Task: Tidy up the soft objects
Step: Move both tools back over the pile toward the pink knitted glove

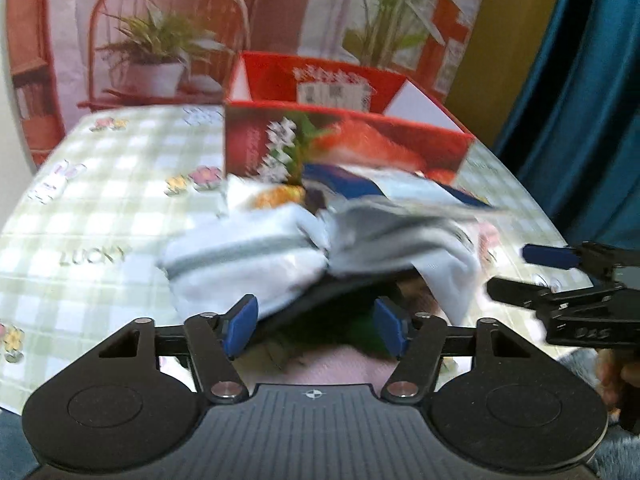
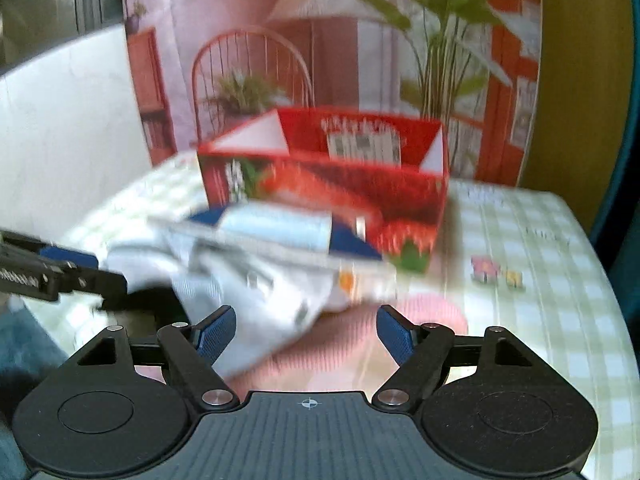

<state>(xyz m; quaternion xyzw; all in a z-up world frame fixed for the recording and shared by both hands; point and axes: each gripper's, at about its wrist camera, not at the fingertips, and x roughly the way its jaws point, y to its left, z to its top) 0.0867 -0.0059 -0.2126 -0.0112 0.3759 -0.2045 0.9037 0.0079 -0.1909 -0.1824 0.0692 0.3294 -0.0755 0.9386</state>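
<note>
A blurred heap of soft cloths lies on the checked tablecloth in front of an open red box [image 1: 344, 140] [image 2: 324, 184]. In the left wrist view I see a white towel with a grey stripe [image 1: 244, 260], a grey-white cloth [image 1: 400, 240], a blue-and-white piece [image 1: 384, 188] and a dark cloth [image 1: 336, 304] underneath. My left gripper [image 1: 316, 326] is open, its jaws either side of the dark cloth. My right gripper [image 2: 306, 332] is open just before the grey-white cloth [image 2: 260, 276], over a pink cloth [image 2: 348, 340]. Each gripper shows at the edge of the other's view.
The table [image 1: 100, 208] has a green-checked cloth with flower prints; its right edge curves away [image 2: 560, 280]. A printed backdrop with a chair and plants [image 1: 160, 48] stands behind. A teal curtain [image 1: 580, 120] hangs at the right.
</note>
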